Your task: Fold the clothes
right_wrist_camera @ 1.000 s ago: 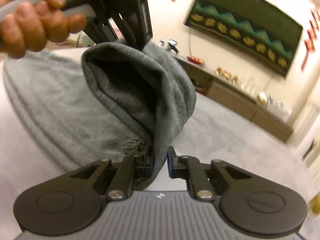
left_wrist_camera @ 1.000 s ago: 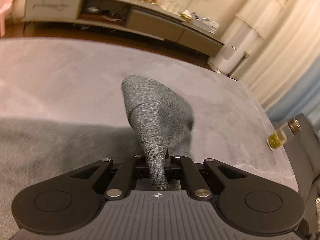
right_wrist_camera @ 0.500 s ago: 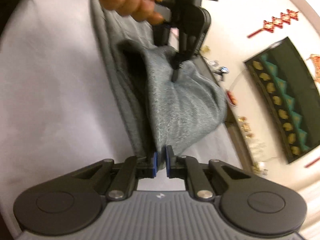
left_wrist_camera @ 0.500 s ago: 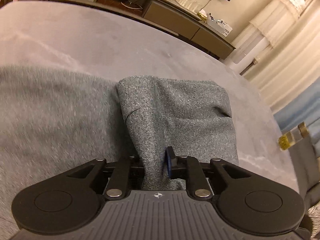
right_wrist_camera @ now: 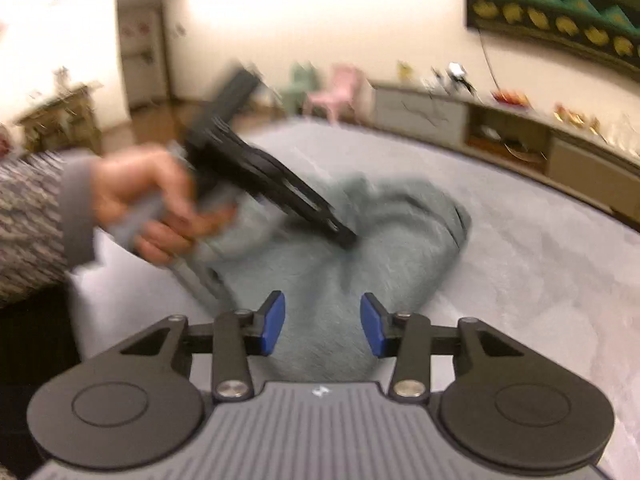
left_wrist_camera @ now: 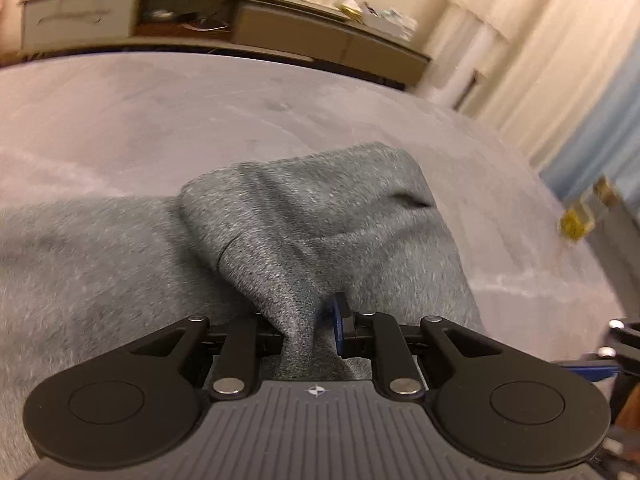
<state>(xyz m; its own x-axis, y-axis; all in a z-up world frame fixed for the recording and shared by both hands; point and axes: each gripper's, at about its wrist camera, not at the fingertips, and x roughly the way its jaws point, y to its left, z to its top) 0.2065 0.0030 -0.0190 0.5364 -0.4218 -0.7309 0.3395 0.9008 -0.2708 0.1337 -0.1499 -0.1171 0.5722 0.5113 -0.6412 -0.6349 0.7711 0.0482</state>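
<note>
- Left hand, far left of right wrist view, gripped the handle of the left gripper; a knit sleeve covered the wrist, all motion-blurred.
- Left gripper was clamped on a pinched-up ridge of the grey garment; the blue pad on its right finger showed a little beside the fabric, the other pad was hidden by cloth.
- Grey garment lay bunched on the light grey plush surface, a folded-over flap raised toward the left gripper, more cloth spread flat off to the left.
- In right wrist view the left gripper tip dipped into the middle of the garment pile.
- Right gripper had its jaws wide apart, blue pads clear of each other, nothing between them; garment edge sat just ahead of and under the gap.
- Low cabinet ran along the wall behind the surface, small items on top, too blurred to name.
- Pink chair stood beyond the surface, near the cabinet's left end.
- Pale curtains hung at far right of left wrist view.
- Dark wall hanging with green and gold pattern at upper right.
</note>
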